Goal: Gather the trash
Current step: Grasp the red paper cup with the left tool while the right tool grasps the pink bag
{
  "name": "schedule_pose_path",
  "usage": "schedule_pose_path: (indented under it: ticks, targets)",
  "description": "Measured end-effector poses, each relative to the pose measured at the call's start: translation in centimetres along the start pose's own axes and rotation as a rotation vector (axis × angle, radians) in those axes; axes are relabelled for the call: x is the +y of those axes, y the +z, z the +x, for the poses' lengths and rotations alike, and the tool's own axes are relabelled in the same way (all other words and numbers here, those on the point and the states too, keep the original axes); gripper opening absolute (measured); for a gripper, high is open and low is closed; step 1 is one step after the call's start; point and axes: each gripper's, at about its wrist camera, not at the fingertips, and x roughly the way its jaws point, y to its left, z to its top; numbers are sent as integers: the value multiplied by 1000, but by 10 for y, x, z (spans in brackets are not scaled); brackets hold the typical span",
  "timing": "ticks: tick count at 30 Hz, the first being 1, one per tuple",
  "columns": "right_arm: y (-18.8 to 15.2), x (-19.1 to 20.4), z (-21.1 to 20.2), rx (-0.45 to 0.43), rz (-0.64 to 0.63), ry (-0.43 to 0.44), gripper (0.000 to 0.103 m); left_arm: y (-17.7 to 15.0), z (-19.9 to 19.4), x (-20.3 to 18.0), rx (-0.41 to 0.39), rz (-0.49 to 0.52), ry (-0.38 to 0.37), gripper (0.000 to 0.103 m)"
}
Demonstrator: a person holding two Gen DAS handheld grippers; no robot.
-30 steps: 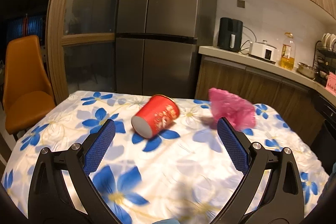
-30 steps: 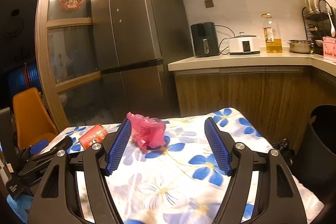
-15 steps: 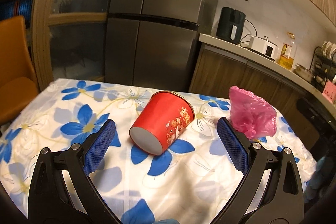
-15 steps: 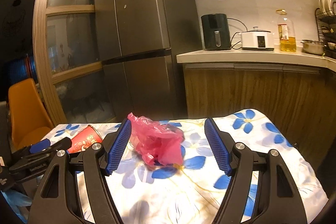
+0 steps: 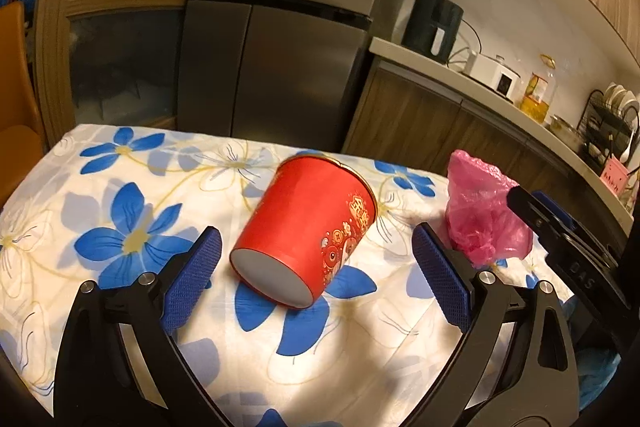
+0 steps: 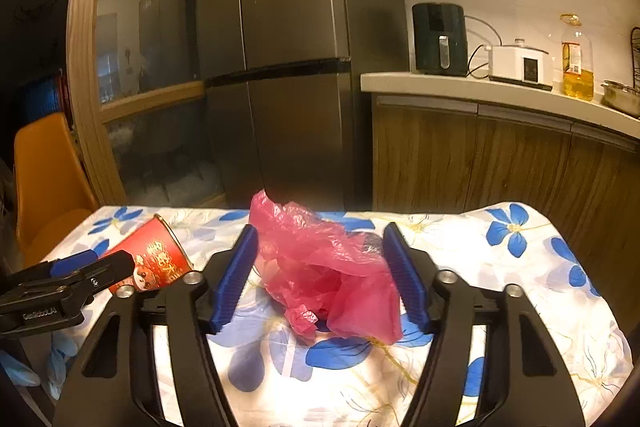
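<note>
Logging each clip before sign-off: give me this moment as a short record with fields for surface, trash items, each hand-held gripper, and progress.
surface: table under a blue-flowered cloth
trash 1: red cup lying on its side, base toward the left camera
trash 2: crumpled pink bag on the cloth, right of the cup
left hand-held gripper: open, fingers either side of the cup, not touching it
right hand-held gripper: jaws closing around the bag, grip not yet firm
progress: nothing lifted yet

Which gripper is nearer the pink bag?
Right. The right gripper straddles the pink bag, its jaws closing around it. The left gripper is off to the bag's left, bracketing the tipped red cup.
</note>
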Motion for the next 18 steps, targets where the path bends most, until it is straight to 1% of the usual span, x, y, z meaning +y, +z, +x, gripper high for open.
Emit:
schedule_pose_path:
  ticks: [1,2,3,6,11,12,13,16,17,18]
  targets:
    - [0,0,2,8,0,2,49,0,2,0,7,3,-2,92]
    - [-2,0,2,11,0,4,47,-1,4,-1,15,5,-4,91]
    - [-2,0,3,13,0,5,43,-1,6,-1,23,8,-7,89]
    - [-3,0,4,19,-2,10,34,-2,10,-2,43,8,-9,84]
    - [-4,0,2,14,-2,16,28,-4,13,-2,59,5,-9,75]
    - [-4,0,2,13,-2,17,25,-4,13,-2,61,4,-8,74]
    - [-4,-1,2,12,-1,17,19,-4,14,-2,63,3,-10,73]
    - [-4,-1,2,11,0,19,15,-5,15,-2,75,4,-9,65]
    - [-4,-1,2,11,0,20,14,-5,16,-2,78,5,-8,61]
    - [-4,-1,2,10,1,22,12,-5,16,-2,79,8,-11,60]
